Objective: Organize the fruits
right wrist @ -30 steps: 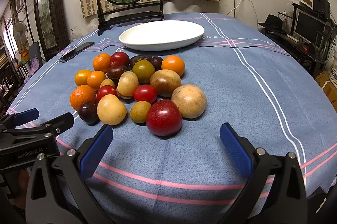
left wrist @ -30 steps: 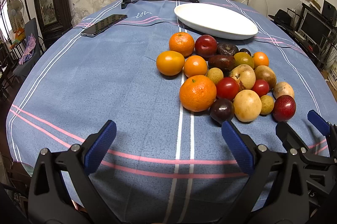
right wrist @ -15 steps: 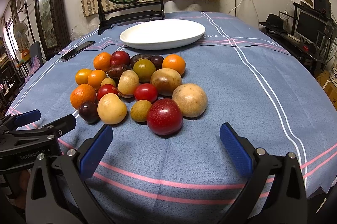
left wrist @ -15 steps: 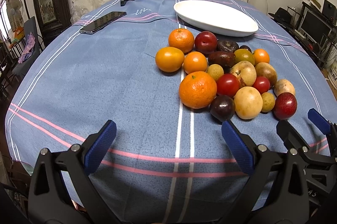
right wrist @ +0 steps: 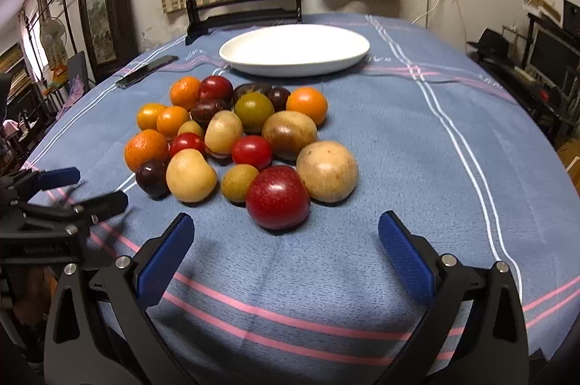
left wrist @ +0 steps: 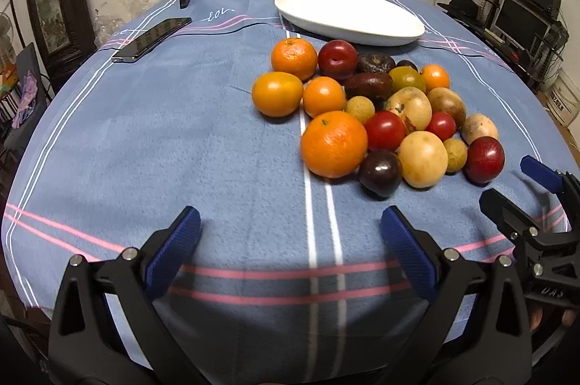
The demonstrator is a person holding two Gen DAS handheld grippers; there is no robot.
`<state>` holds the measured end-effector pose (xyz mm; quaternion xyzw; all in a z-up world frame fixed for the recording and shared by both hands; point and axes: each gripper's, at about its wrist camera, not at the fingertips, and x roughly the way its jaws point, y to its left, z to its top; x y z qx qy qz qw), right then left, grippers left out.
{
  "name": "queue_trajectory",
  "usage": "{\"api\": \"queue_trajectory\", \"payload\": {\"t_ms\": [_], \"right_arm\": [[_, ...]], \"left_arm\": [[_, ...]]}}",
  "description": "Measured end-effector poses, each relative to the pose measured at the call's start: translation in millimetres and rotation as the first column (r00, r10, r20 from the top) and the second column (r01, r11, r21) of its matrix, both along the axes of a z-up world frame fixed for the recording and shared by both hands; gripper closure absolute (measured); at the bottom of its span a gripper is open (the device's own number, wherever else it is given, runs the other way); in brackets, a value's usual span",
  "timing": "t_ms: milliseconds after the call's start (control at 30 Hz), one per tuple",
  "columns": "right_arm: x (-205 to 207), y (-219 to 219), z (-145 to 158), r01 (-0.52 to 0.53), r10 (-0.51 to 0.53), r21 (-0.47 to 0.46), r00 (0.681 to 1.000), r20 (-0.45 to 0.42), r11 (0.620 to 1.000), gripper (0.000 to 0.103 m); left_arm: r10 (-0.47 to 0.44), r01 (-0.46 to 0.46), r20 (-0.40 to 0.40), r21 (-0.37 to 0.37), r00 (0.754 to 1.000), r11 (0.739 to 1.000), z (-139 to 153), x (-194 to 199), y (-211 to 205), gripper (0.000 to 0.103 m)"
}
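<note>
Item: fruit sorting, state at outset, by my judgement.

Tools. My left gripper [left wrist: 290, 251], lower centre of its own view, stands wide apart at the jaws and has hold of nothing. My right gripper [right wrist: 286, 254], likewise low in its view, is spread just as wide and is also empty. Both hang above bare tablecloth [left wrist: 181, 131], short of the fruit.

Stock. The fruit pile [right wrist: 235, 138] sits mid-frame in one touching cluster: oranges and tangerines on its left side, red and dark plums, small tomatoes, tan and yellow-brown round fruits. Nearest my right gripper is a red plum [right wrist: 278, 197]; nearest my left, a large orange [left wrist: 333, 144] and a dark plum [left wrist: 380, 172].

Destination, presumed. The white oval plate [right wrist: 294, 49], upper centre beyond the pile, holds nothing.

Progress. No fruit on the plate, none separated by kind; all of the work is left.

Other. A dark phone [left wrist: 152, 38], upper left, lies flat.

Writing. White script on the cloth near the phone, not readable with certainty. Lettering on each gripper body is too blurred to read.
</note>
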<state>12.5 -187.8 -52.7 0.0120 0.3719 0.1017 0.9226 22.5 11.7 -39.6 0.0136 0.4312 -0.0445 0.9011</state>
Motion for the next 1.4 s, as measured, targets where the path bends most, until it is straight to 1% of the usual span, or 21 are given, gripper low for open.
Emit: {"api": "queue_trajectory", "payload": {"t_ms": [100, 267, 333, 400, 500, 567, 600, 633, 767, 867, 900, 967, 1000, 1033, 1100, 1200, 1400], "right_arm": [[3.7, -7.5, 0.2, -0.027, 0.029, 0.046, 0.999, -0.035, 0.999, 0.001], [5.7, -21.2, 0.9, -0.028, 0.034, 0.113, 0.998, -0.051, 0.993, 0.001], [6.8, -22.7, 0.2, -0.029, 0.036, 0.121, 0.998, -0.055, 0.992, 0.001], [9.2, -22.3, -1.0, -0.031, 0.039, 0.125, 0.997, -0.06, 0.992, 0.001], [9.6, -19.3, -0.7, -0.047, 0.055, 0.126, 0.997, -0.061, 0.991, 0.001], [10.2, -18.5, -1.0, -0.051, 0.06, 0.127, 0.996, -0.063, 0.991, 0.001], [11.1, -18.8, -1.5, -0.051, 0.06, 0.13, 0.996, -0.065, 0.99, 0.001], [12.1, -19.3, -1.8, -0.049, 0.059, 0.132, 0.996, -0.068, 0.99, 0.001], [15.9, -21.6, -2.5, -0.04, 0.05, 0.131, 0.996, -0.075, 0.991, 0.001], [17.1, -21.6, -0.8, -0.042, 0.051, 0.126, 0.996, -0.071, 0.991, 0.001], [17.3, -21.3, -0.2, -0.045, 0.054, 0.124, 0.996, -0.069, 0.991, 0.001], [17.6, -21.2, 0.3, -0.046, 0.054, 0.119, 0.996, -0.065, 0.992, 0.001], [17.5, -21.3, 0.2, -0.045, 0.053, 0.118, 0.996, -0.065, 0.992, 0.001], [17.1, -21.7, 0.2, -0.045, 0.053, 0.118, 0.996, -0.065, 0.992, 0.001], [17.6, -21.5, 0.5, -0.045, 0.053, 0.117, 0.996, -0.065, 0.992, 0.001], [16.9, -22.4, 2.0, -0.05, 0.058, 0.112, 0.996, -0.065, 0.992, 0.001], [14.4, -15.7, 3.5, -0.129, 0.135, 0.077, 0.987, -0.083, 0.989, 0.001]], "left_arm": [[-0.025, 0.025, -0.003, -0.005, 1.0, 1.0, 0.5, 5.5, 4.4, 0.002], [-0.064, 0.063, 0.011, 0.099, 0.998, 0.993, -3.0, 8.7, 7.2, 0.002], [-0.082, 0.082, -0.007, 0.109, 0.997, 0.991, -6.1, 13.6, 8.7, 0.002], [-0.098, 0.101, -0.029, 0.098, 0.995, 0.99, -8.4, 20.1, 8.5, 0.002], [-0.125, 0.129, -0.051, 0.085, 0.991, 0.988, -9.6, 30.7, 5.6, 0.008], [-0.146, 0.15, -0.055, 0.077, 0.988, 0.986, -9.8, 37.2, 1.4, 0.018], [-0.156, 0.16, -0.056, 0.072, 0.986, 0.984, -9.5, 40.4, -1.1, 0.019], [-0.165, 0.169, -0.057, 0.065, 0.985, 0.983, -9.6, 42.4, -2.6, 0.023], [-0.211, 0.214, -0.063, 0.046, 0.975, 0.976, -8.1, 49.8, -14.8, 0.043], [-0.225, 0.228, -0.063, 0.043, 0.972, 0.973, -7.6, 53.2, -21.4, 0.048], [-0.229, 0.231, -0.061, 0.041, 0.972, 0.972, -7.8, 54.8, -22.1, 0.048], [-0.236, 0.238, -0.055, 0.021, 0.97, 0.971, -8.9, 57.6, -20.9, 0.05], [-0.243, 0.244, -0.053, 0.009, 0.969, 0.97, -9.0, 58.3, -20.3, 0.053], [-0.261, 0.261, -0.046, -0.009, 0.964, 0.965, -8.3, 57.2, -20.8, 0.061], [-0.263, 0.263, -0.037, -0.008, 0.964, 0.965, -8.7, 54.3, -21.5, 0.062], [-0.263, 0.262, -0.028, -0.036, 0.964, 0.964, -7.9, 50.7, -18.0, 0.063], [-0.231, 0.229, -0.012, -0.081, 0.973, 0.97, -0.8, 39.9, -2.1, 0.063]]}}
